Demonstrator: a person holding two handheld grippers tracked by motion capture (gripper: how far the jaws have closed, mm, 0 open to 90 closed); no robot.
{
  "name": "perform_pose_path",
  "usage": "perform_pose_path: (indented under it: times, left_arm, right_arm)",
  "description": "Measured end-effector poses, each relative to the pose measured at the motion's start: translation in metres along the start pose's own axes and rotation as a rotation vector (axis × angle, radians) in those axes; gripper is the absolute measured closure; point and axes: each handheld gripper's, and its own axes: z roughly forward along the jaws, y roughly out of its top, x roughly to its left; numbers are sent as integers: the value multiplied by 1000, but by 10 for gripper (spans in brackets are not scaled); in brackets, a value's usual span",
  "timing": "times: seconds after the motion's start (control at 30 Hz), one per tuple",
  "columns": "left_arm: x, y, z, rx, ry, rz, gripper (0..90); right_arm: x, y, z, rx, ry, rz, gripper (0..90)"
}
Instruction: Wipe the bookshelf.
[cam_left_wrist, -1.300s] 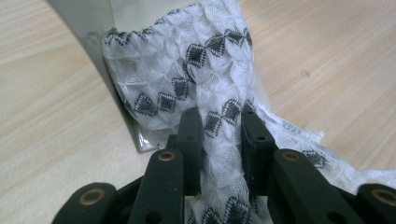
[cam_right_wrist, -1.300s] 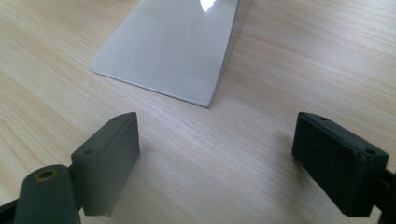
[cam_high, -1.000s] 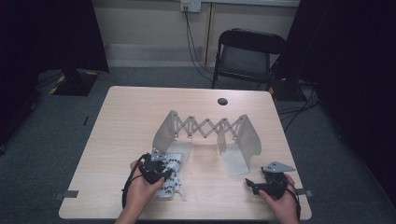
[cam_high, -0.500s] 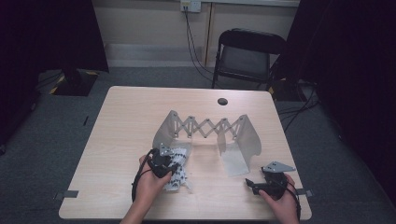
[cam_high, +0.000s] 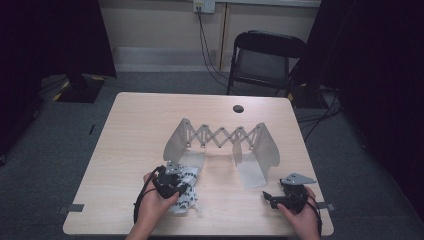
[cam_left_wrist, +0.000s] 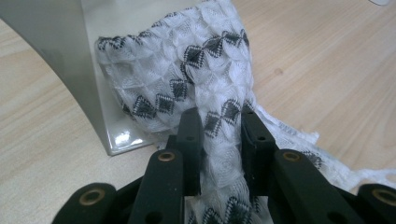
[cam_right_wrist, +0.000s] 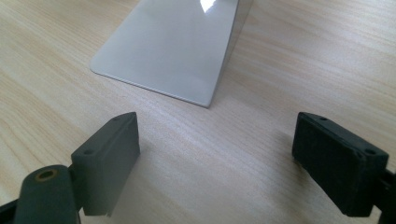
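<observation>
A white knitted cloth with black diamond marks (cam_left_wrist: 187, 74) lies bunched on the left flat plate of a grey expanding rack (cam_high: 220, 137). My left gripper (cam_left_wrist: 219, 128) is shut on a fold of that cloth, the fabric pinched between both black jaws. In the high view the left gripper (cam_high: 172, 184) sits at the cloth (cam_high: 186, 197), near the rack's left foot plate (cam_left_wrist: 112, 126). My right gripper (cam_high: 280, 196) rests low at the front right of the table, jaws wide open with bare wood between them (cam_right_wrist: 217, 154). The rack's right foot plate (cam_right_wrist: 173, 51) lies just beyond it.
The wooden table (cam_high: 135, 130) has a dark cable hole (cam_high: 238, 108) near its far edge. A black folding chair (cam_high: 265, 60) stands behind the table. Tape marks sit at the front corners.
My left gripper has moved a little right and away with the cloth, toward the rack's left plate. The right gripper has stayed put.
</observation>
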Motion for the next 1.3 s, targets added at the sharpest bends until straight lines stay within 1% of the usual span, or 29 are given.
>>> perform_pose_path:
  times: [0.03,0.07,0.1,0.17,0.2,0.23,0.27,0.3,0.37,0.4,0.43,0.5,0.53,0.57,0.6,0.63,0.73,0.8,0.87,0.9,0.93,1.0,1.03,1.07,1.1,1.13,1.17,1.2,1.3]
  left_arm:
    - [0,1,-2,-10,4,5,690]
    - [0,2,-3,-30,6,-3,646]
    - [0,3,-6,-43,4,-16,636]
    - [1,6,-11,-67,-2,-24,633]
    - [2,7,-14,-77,10,-21,621]
    - [4,9,-18,-83,17,-18,599]
    - [4,10,-21,-88,9,-25,562]
    - [4,11,-25,-106,8,-32,537]
    - [3,14,-31,-123,26,-13,475]
    - [3,15,-34,-118,29,-11,480]
    - [3,16,-36,-125,28,-22,478]
    - [6,16,-39,-121,42,-27,460]
    - [8,15,-40,-120,44,-29,462]
    - [10,14,-41,-125,48,-43,465]
    - [12,13,-42,-128,58,-46,465]
    - [14,12,-43,-129,58,-46,471]
    - [21,10,-46,-128,90,-61,494]
    - [26,8,-47,-124,98,-79,514]
    - [31,8,-46,-123,95,-89,541]
    - [33,9,-47,-125,99,-84,557]
    - [35,10,-46,-135,100,-91,560]
    - [39,12,-48,-140,91,-96,584]
    - [40,14,-48,-149,96,-91,592]
    - [40,15,-49,-154,105,-99,618]
    - [40,17,-51,-159,103,-103,625]
    - [40,19,-52,-168,103,-101,631]
    - [40,21,-54,-165,108,-89,646]
    - [40,23,-56,-167,111,-86,661]
    - [41,29,-60,-171,135,-73,729]
  right_arm:
    - [0,0,0,0,0,0,142]
    - [0,0,0,0,0,0,142]
    - [0,0,0,0,0,0,142]
    - [0,0,0,0,0,0,142]
    - [0,0,0,0,0,0,142]
    - [0,0,0,0,0,0,143]
    - [0,0,0,0,0,0,142]
    - [0,0,0,0,0,0,142]
    - [0,0,0,0,0,0,143]
    - [0,0,0,0,0,0,142]
    - [0,0,0,0,0,0,143]
    - [0,0,0,0,0,0,143]
    - [0,0,0,0,0,0,143]
    - [0,0,0,0,0,0,143]
    - [0,0,0,0,0,0,143]
    - [0,0,0,0,0,0,143]
    - [0,0,0,0,0,0,142]
    - [0,0,0,0,0,0,143]
    - [0,0,0,0,0,0,143]
    - [0,0,0,0,0,0,143]
    - [0,0,0,0,0,0,142]
    - [0,0,0,0,0,0,143]
    - [0,0,0,0,0,0,143]
    - [0,0,0,0,0,0,143]
    - [0,0,0,0,0,0,143]
    - [0,0,0,0,0,0,143]
    - [0,0,0,0,0,0,142]
    - [0,0,0,0,0,0,142]
    - [0,0,0,0,0,0,143]
